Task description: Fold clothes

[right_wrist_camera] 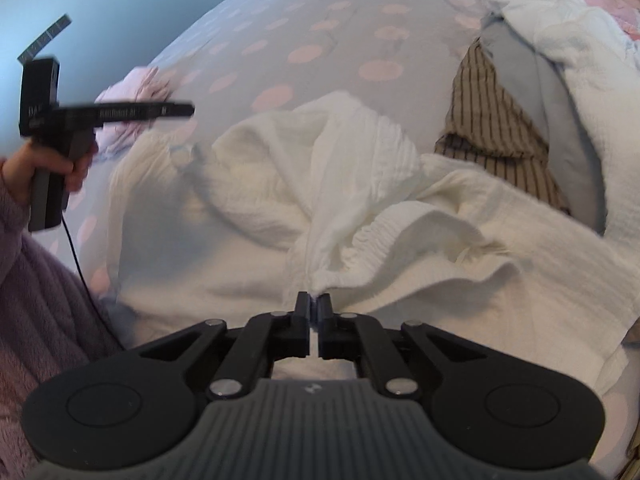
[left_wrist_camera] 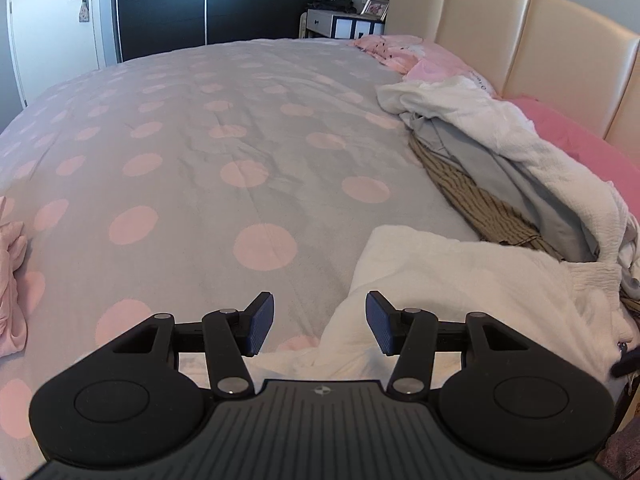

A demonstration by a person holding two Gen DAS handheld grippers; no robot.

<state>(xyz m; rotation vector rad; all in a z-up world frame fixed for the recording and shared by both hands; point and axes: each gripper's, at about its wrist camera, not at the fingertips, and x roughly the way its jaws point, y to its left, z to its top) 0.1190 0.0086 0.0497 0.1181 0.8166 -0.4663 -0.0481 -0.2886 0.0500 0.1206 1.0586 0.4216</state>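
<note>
Left wrist view: the left gripper (left_wrist_camera: 320, 320) hovers over a bed, its jaws standing apart with nothing between the blue pads (left_wrist_camera: 262, 322). Below and to the right of the pads lies a white garment (left_wrist_camera: 460, 276), crumpled on the grey bedspread with pink dots (left_wrist_camera: 200, 152). Beyond it, along the right side of the bed, sits a pile of clothes (left_wrist_camera: 500, 172): a white piece on top, a pale grey piece under it, and a brown striped piece at the bottom. A pink piece of cloth (left_wrist_camera: 12, 276) lies at the left edge. Behind the bed stand a cream padded headboard (left_wrist_camera: 520, 36), a dark wardrobe (left_wrist_camera: 220, 0), a white door (left_wrist_camera: 52, 20) and a nightstand (left_wrist_camera: 340, 24).

Right wrist view: the right gripper (right_wrist_camera: 314, 308) has its jaws pressed together, pinching a fold of the white garment (right_wrist_camera: 360, 208) at its gathered elastic edge; the cloth rises in ridges toward the fingertips. The brown striped piece (right_wrist_camera: 492, 128) and pale grey piece (right_wrist_camera: 552, 120) of the pile lie at upper right. At left, blurred, a hand (right_wrist_camera: 60, 168) in a mauve fleece sleeve (right_wrist_camera: 36, 280) holds the left gripper (right_wrist_camera: 176, 110) by its handle above the bedspread (right_wrist_camera: 300, 40); whether anything touches it here cannot be told.
</note>
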